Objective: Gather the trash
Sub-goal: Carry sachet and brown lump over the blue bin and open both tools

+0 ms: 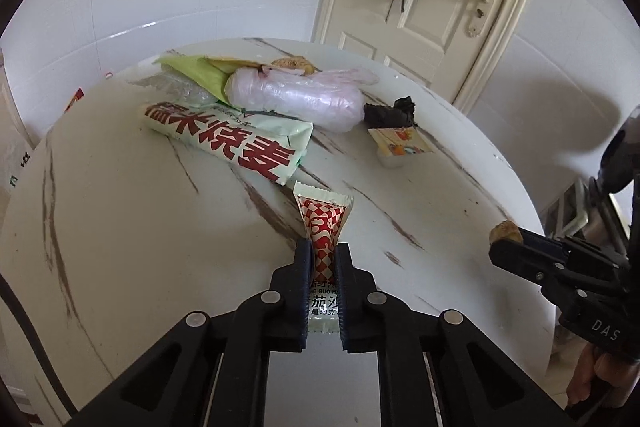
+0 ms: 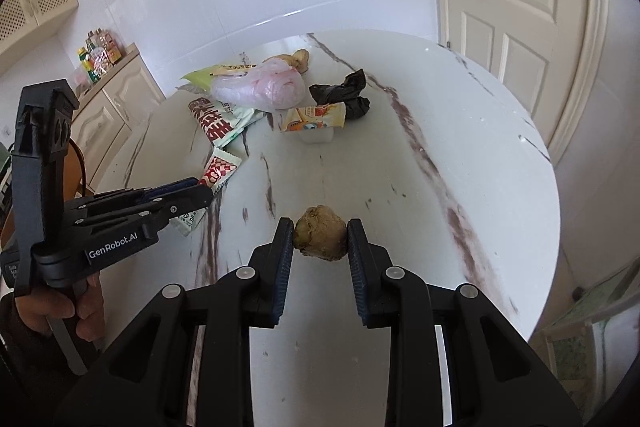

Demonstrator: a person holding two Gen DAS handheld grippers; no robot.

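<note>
Left wrist view: left gripper (image 1: 323, 255) fingers pinch a ketchup sachet (image 1: 323, 223); right gripper (image 2: 320, 231) clamps a ginger knob (image 2: 320, 233) above the desk (image 2: 460, 155). Carry both steadily (no bin visible).

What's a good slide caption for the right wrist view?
Right hand-held gripper pinches a brown lump above the marble table.
</note>
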